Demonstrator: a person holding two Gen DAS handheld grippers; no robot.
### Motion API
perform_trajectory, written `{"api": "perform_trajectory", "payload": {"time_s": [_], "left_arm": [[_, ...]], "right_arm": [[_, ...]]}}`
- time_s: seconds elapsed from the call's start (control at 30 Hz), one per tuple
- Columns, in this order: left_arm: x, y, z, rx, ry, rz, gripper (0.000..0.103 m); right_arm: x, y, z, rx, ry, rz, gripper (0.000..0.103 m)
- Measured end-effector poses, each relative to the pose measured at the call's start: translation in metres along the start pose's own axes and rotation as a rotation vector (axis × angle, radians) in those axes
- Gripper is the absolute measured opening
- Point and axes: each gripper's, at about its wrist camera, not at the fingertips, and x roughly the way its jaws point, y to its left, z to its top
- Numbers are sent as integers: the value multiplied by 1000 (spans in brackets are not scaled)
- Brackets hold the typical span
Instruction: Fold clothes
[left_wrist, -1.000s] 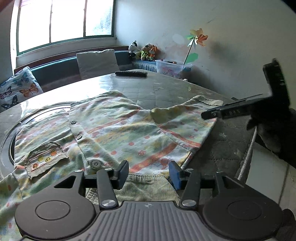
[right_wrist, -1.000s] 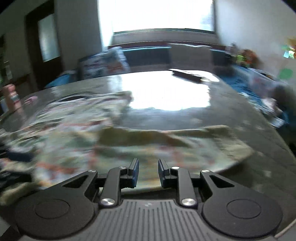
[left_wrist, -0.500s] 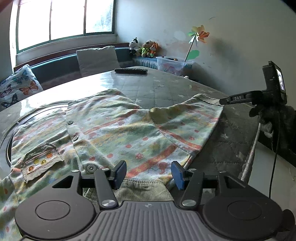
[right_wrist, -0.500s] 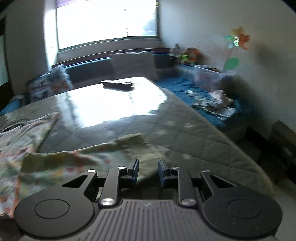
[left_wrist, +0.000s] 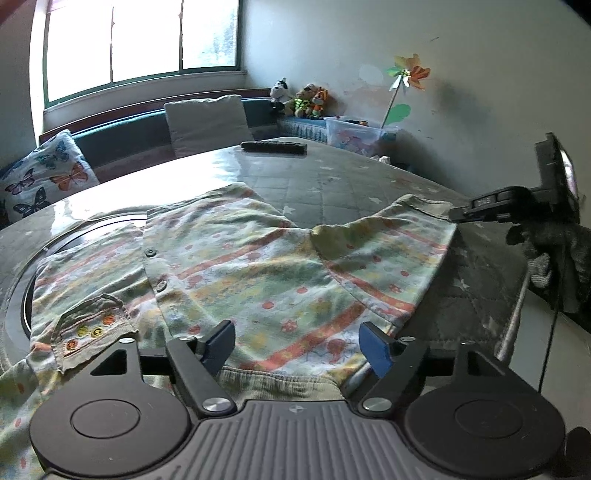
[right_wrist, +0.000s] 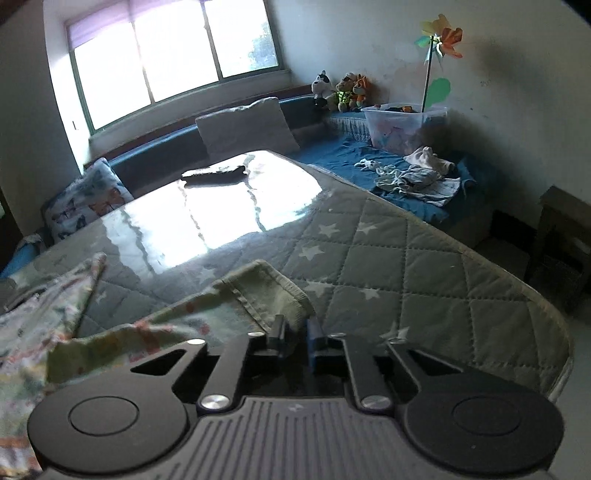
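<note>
A child's striped, dotted button shirt (left_wrist: 258, 273) lies spread on the quilted table (left_wrist: 332, 184), its pocket (left_wrist: 92, 328) at the near left. My left gripper (left_wrist: 297, 341) is open just above the shirt's ribbed hem. My right gripper (right_wrist: 295, 330) is shut on the sleeve cuff (right_wrist: 269, 291), holding it out toward the table's right side; it also shows in the left wrist view (left_wrist: 498, 206) at the sleeve's end (left_wrist: 417, 218).
A remote (left_wrist: 273, 147) lies at the table's far end. The table's right edge (right_wrist: 517, 280) drops to the floor. Beyond are a bench with pillows (left_wrist: 207, 122), a plastic bin (right_wrist: 402, 125) and loose clothes (right_wrist: 417, 177).
My right gripper has swung right, pulling the sleeve outward, and its jaws closed tighter on the cuff. My left gripper's jaws have opened wider over the hem.
</note>
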Motion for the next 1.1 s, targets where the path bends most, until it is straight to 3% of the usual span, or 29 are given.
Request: {"api": "perform_trajectory", "payload": {"time_s": [0.27, 0.67, 0.87, 1.1], "left_arm": [[6, 7, 0, -24, 19, 35, 79], [-21, 34, -15, -100, -28, 103, 80], [-44, 54, -28, -158, -61, 159, 80], [-68, 78, -44, -224, -79, 231, 81]], "right_arm": [[-39, 16, 27, 1, -98, 97, 4], [-117, 126, 58, -190, -248, 455, 4], [-124, 198, 47, -313, -212, 637, 4], [-107, 272, 10, -465, -80, 767, 4]]}}
